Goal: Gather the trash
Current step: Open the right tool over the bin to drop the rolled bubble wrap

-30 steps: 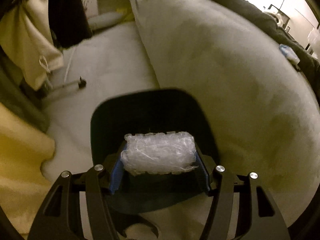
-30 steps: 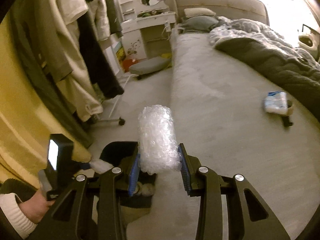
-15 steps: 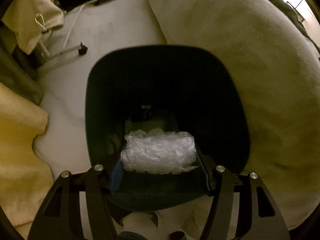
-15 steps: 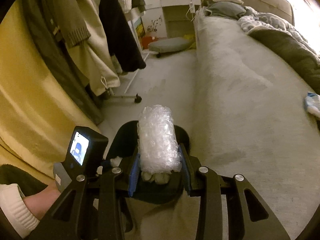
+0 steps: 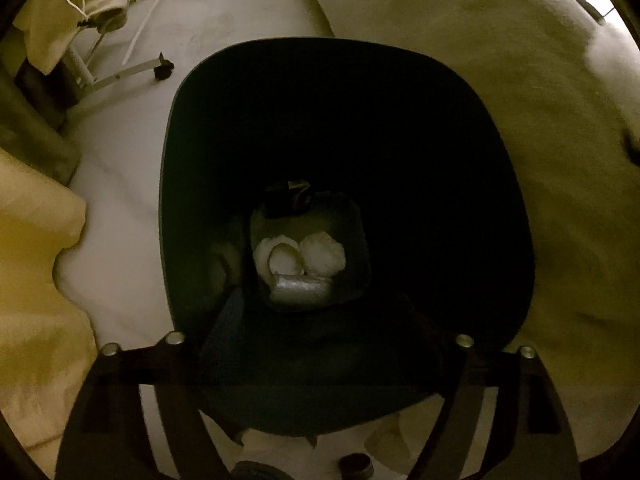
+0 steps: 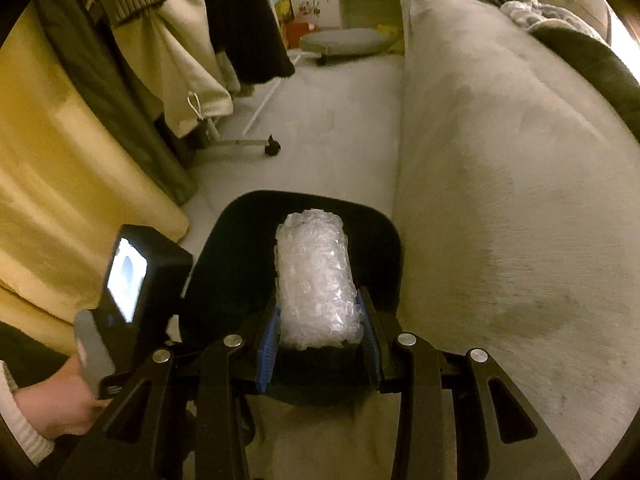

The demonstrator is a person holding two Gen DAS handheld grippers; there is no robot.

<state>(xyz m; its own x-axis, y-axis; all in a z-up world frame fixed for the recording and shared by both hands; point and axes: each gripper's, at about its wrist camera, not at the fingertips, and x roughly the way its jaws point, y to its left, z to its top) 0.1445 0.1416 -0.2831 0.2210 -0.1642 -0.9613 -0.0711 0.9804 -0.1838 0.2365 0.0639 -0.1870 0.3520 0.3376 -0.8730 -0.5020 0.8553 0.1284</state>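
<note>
My left gripper hangs over the mouth of a dark bin, pointing down into it. Its jaws are opening and nothing is between them. At the bin's bottom lies a roll of bubble wrap beside crumpled white paper. In the right wrist view, my right gripper is shut on another bubble wrap roll, which stands up between the blue pads above the same bin. The left gripper's body shows at the left, held by a hand.
A grey bed runs along the right of the bin. Hanging clothes and a rack's wheeled foot stand at the left on the pale floor. Yellow fabric hangs at the far left.
The left gripper let go of its bubble wrap roll, which dropped to the bin's bottom, and its jaws spread. Both grippers sank closer to the bin; the right still holds its roll.
</note>
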